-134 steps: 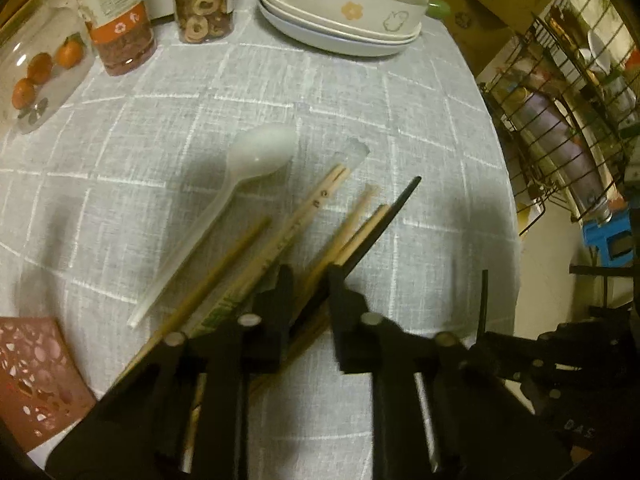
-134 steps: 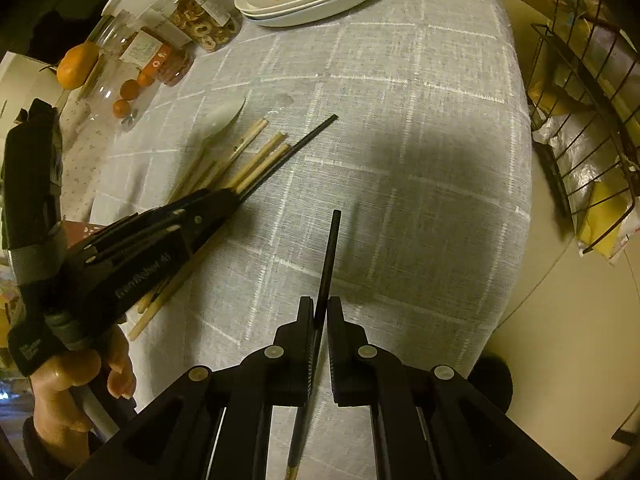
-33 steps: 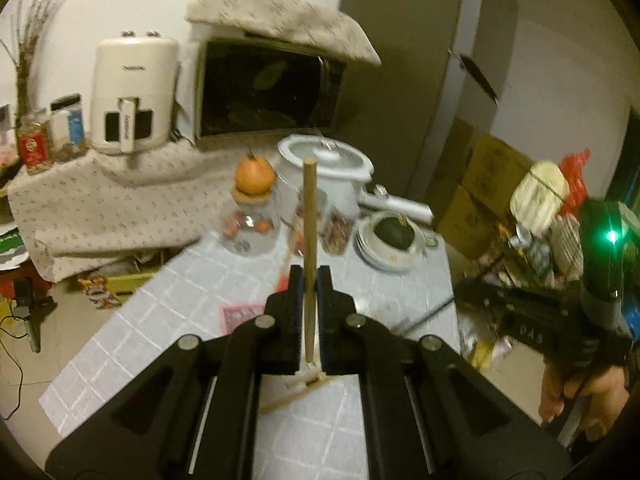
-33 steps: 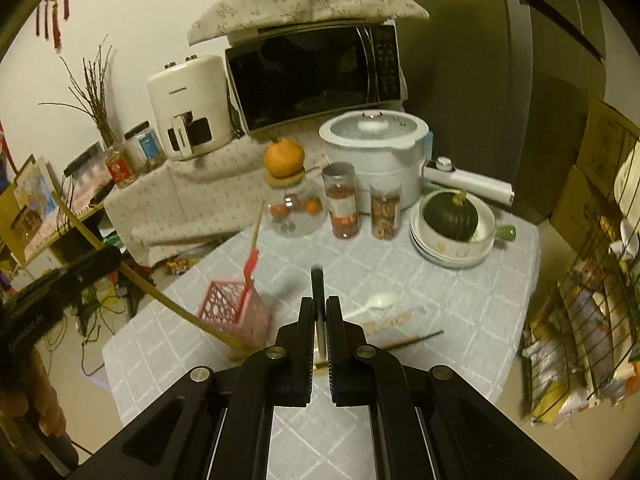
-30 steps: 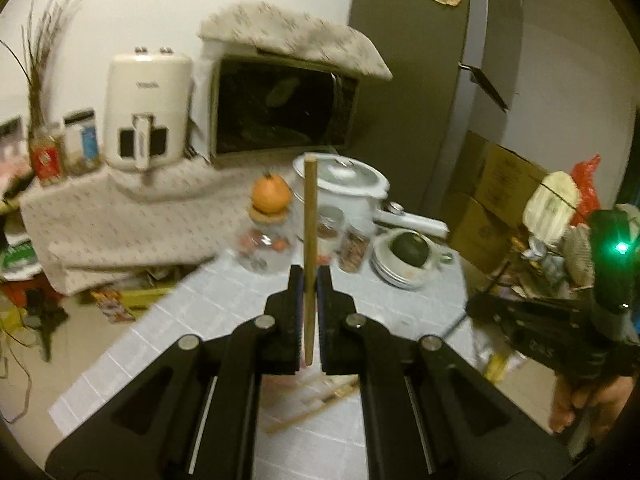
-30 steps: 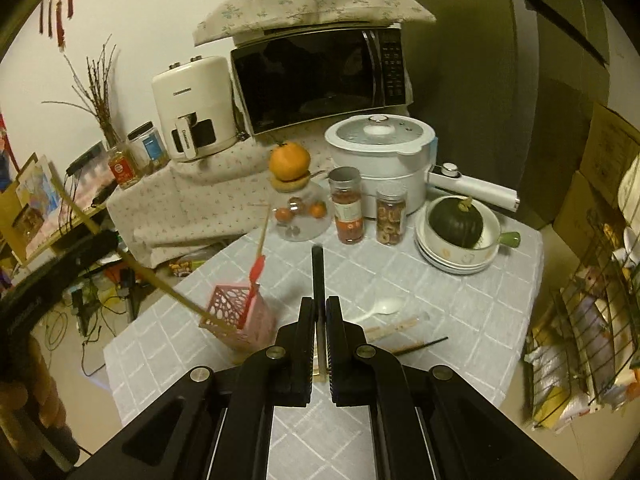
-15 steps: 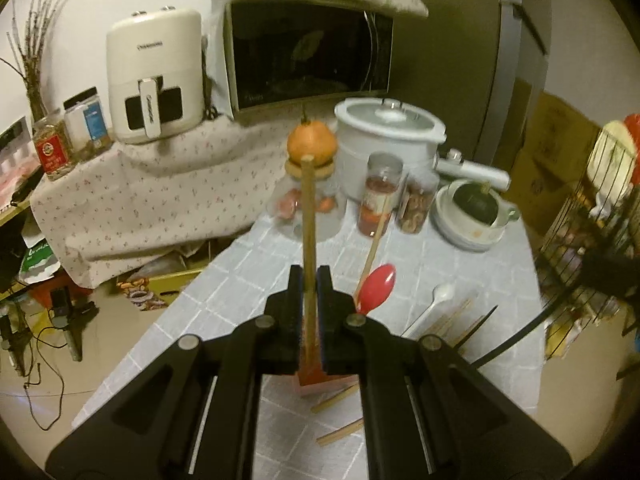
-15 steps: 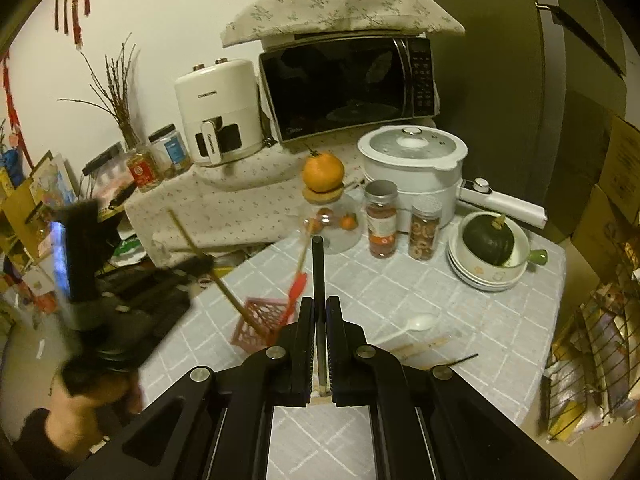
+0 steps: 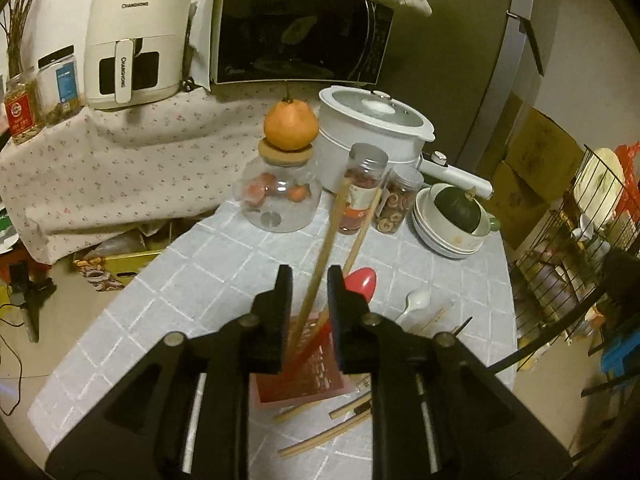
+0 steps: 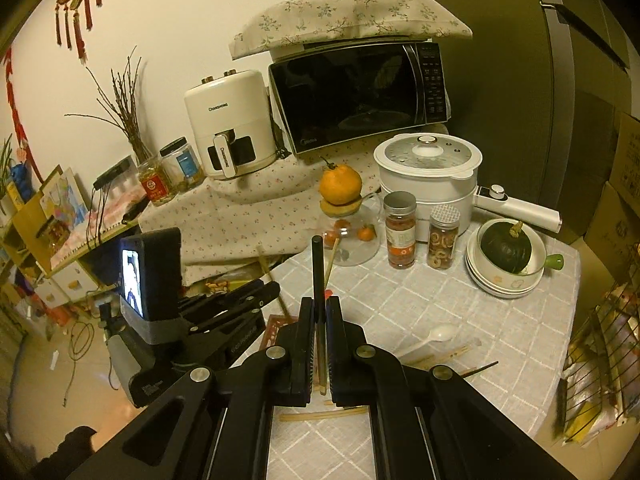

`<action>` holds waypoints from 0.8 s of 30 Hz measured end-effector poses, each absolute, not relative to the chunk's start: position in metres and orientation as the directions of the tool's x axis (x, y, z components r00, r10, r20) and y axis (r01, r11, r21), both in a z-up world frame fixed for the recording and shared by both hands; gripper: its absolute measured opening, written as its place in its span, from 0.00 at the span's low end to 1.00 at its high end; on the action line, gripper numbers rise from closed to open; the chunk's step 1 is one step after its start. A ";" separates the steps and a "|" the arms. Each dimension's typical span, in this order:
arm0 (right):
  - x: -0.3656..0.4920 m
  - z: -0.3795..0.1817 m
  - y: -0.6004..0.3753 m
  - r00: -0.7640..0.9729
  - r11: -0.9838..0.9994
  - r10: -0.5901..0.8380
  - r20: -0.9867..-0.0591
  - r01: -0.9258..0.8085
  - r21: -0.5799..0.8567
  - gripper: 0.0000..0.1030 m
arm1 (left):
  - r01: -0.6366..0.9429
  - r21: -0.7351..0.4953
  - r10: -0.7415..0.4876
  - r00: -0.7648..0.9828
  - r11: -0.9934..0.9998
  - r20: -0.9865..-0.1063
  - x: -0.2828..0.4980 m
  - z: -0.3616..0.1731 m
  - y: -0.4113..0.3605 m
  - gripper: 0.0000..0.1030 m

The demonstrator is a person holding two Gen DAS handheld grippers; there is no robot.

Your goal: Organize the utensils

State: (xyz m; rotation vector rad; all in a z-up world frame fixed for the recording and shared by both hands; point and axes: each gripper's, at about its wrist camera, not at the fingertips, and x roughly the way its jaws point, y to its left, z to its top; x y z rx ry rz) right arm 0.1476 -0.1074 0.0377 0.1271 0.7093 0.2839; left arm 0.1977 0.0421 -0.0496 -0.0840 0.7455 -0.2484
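My left gripper (image 9: 309,280) hangs over the pink lattice holder (image 9: 304,384), and its jaws are opening. A wooden chopstick (image 9: 332,232) leans between the fingers with a gap on each side, its lower end in the holder. A red spoon (image 9: 360,284) stands in the same holder. My right gripper (image 10: 319,308) is shut on a black chopstick (image 10: 317,264) that points up. The left gripper (image 10: 272,286) appears in the right wrist view beside the holder (image 10: 276,328). A white spoon (image 10: 436,334), wrapped chopsticks (image 10: 452,354) and another black chopstick (image 10: 480,368) lie on the tablecloth.
Loose wooden chopsticks (image 9: 320,436) lie in front of the holder. At the back of the table stand a glass jar (image 9: 276,200) with an orange on top, two spice jars (image 9: 360,196), stacked bowls (image 9: 444,236) holding a squash, and a white cooker (image 9: 372,128). A wire rack (image 9: 580,272) is at the right.
The left gripper came down over the holder, and its jaws have parted from the wooden chopstick, which now leans to the right. The right gripper still grips the black chopstick.
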 end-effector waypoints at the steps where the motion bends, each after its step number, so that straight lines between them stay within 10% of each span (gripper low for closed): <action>1: 0.148 0.038 -0.107 0.723 0.954 0.300 -0.622 -0.214 0.212 0.05 | 0.194 -0.154 -0.248 0.707 0.969 -0.662 0.196 -0.048 0.041 0.18; 19: 0.158 0.051 -0.090 0.779 0.934 0.345 -0.523 -0.230 0.273 0.05 | 0.139 -0.057 -0.129 0.581 0.989 -0.803 0.157 -0.061 0.082 0.49; 24: 0.173 0.031 -0.082 0.767 0.937 0.337 -0.546 -0.214 0.277 0.05 | 0.108 -0.081 -0.127 0.544 0.991 -0.829 0.153 -0.068 0.093 0.75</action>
